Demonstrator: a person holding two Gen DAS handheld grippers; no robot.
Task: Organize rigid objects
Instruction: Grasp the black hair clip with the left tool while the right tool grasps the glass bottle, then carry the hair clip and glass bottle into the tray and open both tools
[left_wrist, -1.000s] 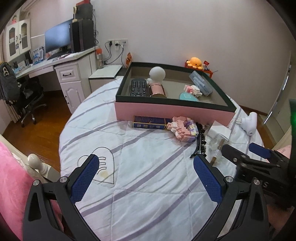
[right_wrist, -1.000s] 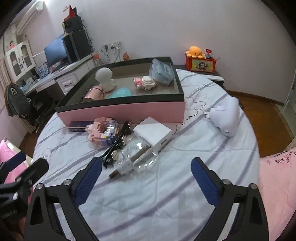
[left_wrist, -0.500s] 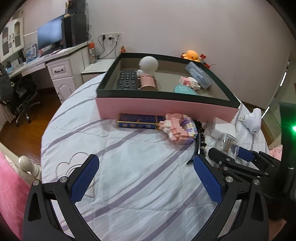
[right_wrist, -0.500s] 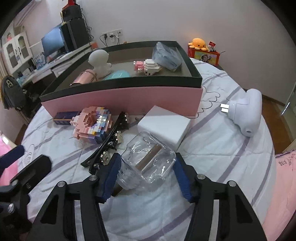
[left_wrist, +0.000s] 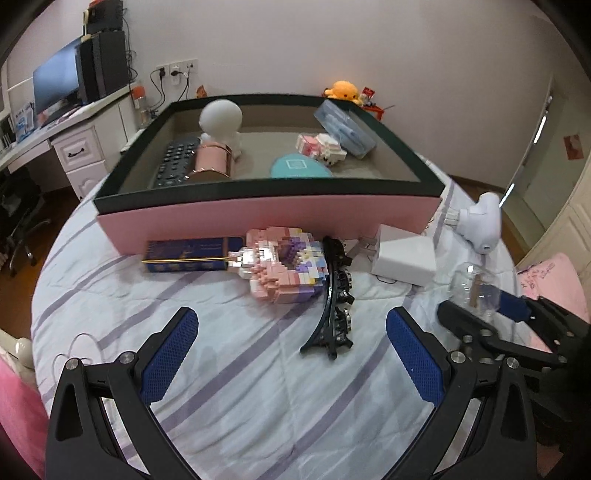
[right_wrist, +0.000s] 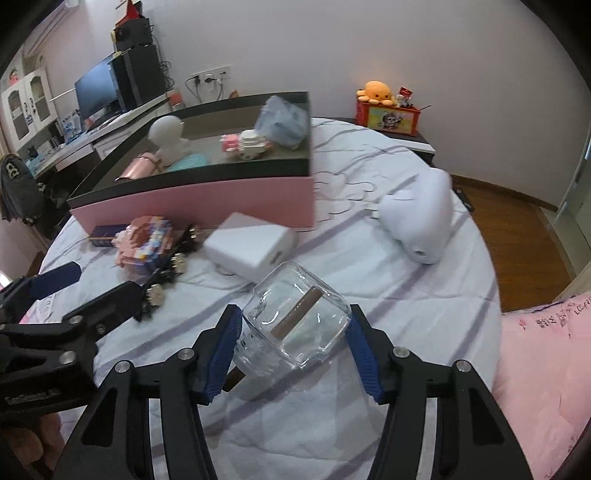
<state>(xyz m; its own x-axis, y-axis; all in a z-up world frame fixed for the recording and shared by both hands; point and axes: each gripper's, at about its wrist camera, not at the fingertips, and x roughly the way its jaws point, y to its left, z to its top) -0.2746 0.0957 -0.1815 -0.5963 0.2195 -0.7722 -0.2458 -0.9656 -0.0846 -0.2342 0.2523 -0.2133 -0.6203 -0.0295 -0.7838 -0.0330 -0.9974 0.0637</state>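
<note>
My right gripper (right_wrist: 293, 332) is shut on a clear glass jar (right_wrist: 299, 321) with a brown stick inside; both blue pads press its sides just above the striped bedspread. The left wrist view shows the same jar (left_wrist: 476, 288) at the far right. My left gripper (left_wrist: 291, 343) is open, low over the bed, with nothing between its fingers. Just ahead of it lie a black hair clip (left_wrist: 332, 306) and a pink-and-purple brick model (left_wrist: 284, 266). A dark blue box (left_wrist: 188, 254) and a white adapter (left_wrist: 402, 256) lie against the pink storage box (left_wrist: 266, 218).
The pink box holds a remote, a white figure, a pink tube, a teal disc, a small brick toy and a clear case. A white plug-in device (right_wrist: 421, 221) lies to the right on the bed. A pink quilt (right_wrist: 546, 354) borders the right edge.
My right gripper went from wide open to shut on the glass jar and came closer to the box. My left gripper moved forward toward the brick model and hair clip.
</note>
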